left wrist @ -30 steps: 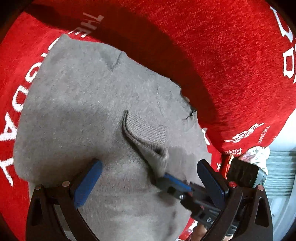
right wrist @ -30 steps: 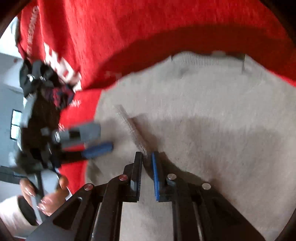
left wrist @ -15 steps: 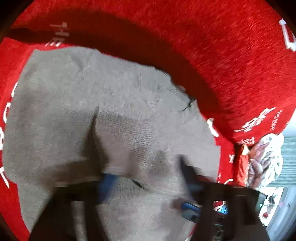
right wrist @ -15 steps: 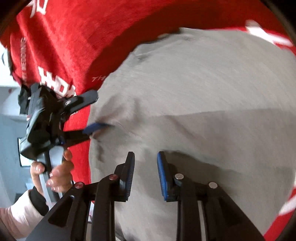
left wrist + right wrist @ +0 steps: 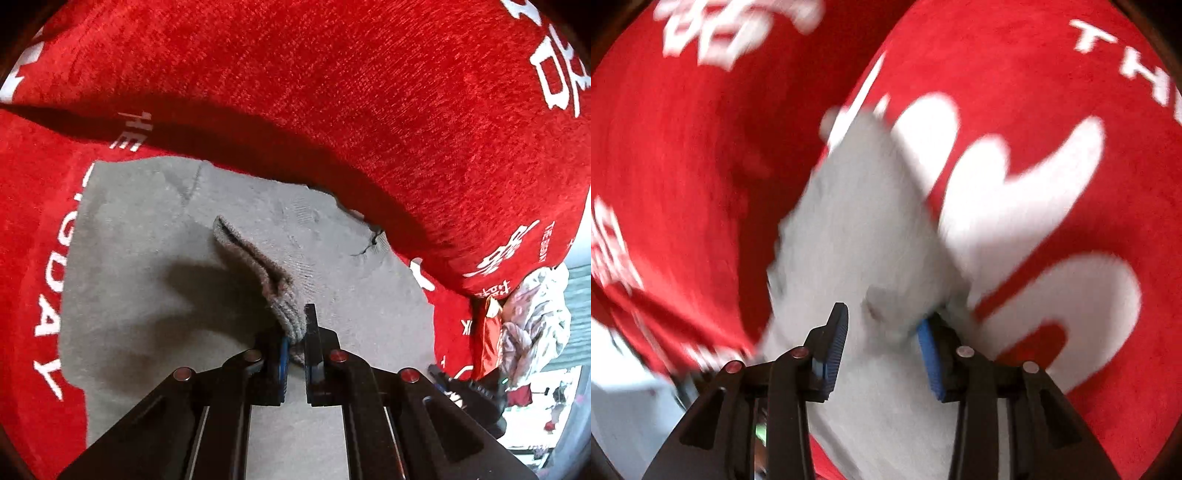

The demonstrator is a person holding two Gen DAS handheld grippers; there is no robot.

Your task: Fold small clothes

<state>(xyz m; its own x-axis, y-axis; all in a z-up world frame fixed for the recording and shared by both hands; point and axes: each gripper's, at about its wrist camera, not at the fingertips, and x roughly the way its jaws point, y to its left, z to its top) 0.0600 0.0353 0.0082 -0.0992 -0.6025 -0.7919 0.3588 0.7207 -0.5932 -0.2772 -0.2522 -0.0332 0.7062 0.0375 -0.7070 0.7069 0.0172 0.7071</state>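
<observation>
Left claw (image 5: 295, 341) pinches the ribbed cuff (image 5: 273, 291) of the grey knit (image 5: 140, 258), which lies flat on the red blanket (image 5: 332, 92). Right claw (image 5: 882, 347) hangs open over blurred grey cloth. Soft, light, floppy: judged best gripped at hems and cuffs.

The sweater (image 5: 147, 258) lies on the blanket (image 5: 369, 92), a clothes heap (image 5: 532, 317) at its right.
</observation>
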